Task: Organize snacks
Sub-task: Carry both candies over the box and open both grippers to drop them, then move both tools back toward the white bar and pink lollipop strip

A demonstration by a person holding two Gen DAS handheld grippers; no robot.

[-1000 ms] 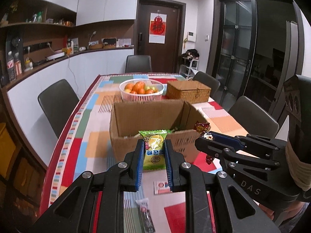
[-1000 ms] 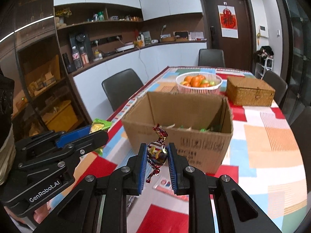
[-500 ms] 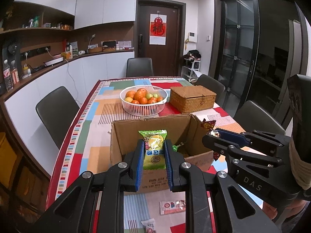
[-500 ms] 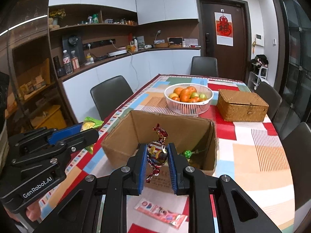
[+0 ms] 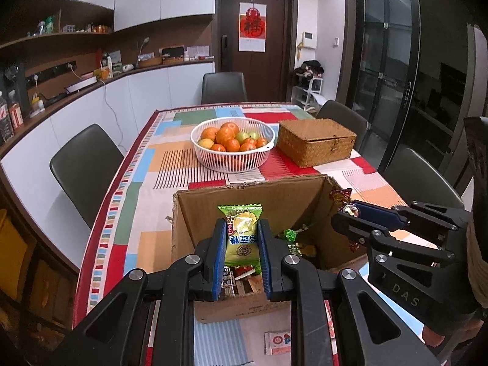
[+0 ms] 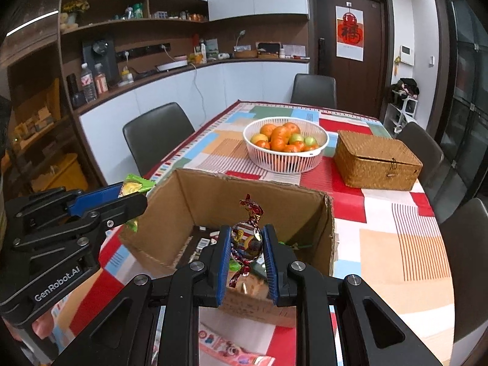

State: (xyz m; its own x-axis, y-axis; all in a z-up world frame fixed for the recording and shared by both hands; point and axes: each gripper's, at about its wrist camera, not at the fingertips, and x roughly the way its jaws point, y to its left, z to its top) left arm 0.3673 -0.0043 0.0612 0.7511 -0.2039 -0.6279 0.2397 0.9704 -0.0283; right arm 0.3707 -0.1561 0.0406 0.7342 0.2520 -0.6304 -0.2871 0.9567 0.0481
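My left gripper (image 5: 241, 238) is shut on a green snack packet (image 5: 242, 235), held upright over the open cardboard box (image 5: 195, 213). My right gripper (image 6: 246, 242) is shut on a twist-wrapped candy (image 6: 247, 238) in red and gold foil, also above the cardboard box (image 6: 213, 201). Several wrapped snacks lie on the box floor. In the left wrist view the right gripper (image 5: 350, 213) reaches in from the right over the box's right wall. In the right wrist view the left gripper (image 6: 128, 196) shows at the left with the green packet (image 6: 134, 184) in it.
A white basket of oranges (image 5: 232, 145) and a lidded wicker box (image 5: 315, 141) stand farther back on the patterned tablecloth (image 5: 140, 189). A pink sachet (image 6: 231, 349) and a small white sachet (image 5: 277, 341) lie on the cloth in front of the box. Dark chairs ring the table.
Both grippers have moved forward over the box with their snacks still held. I now look down into the box instead of at its front wall.
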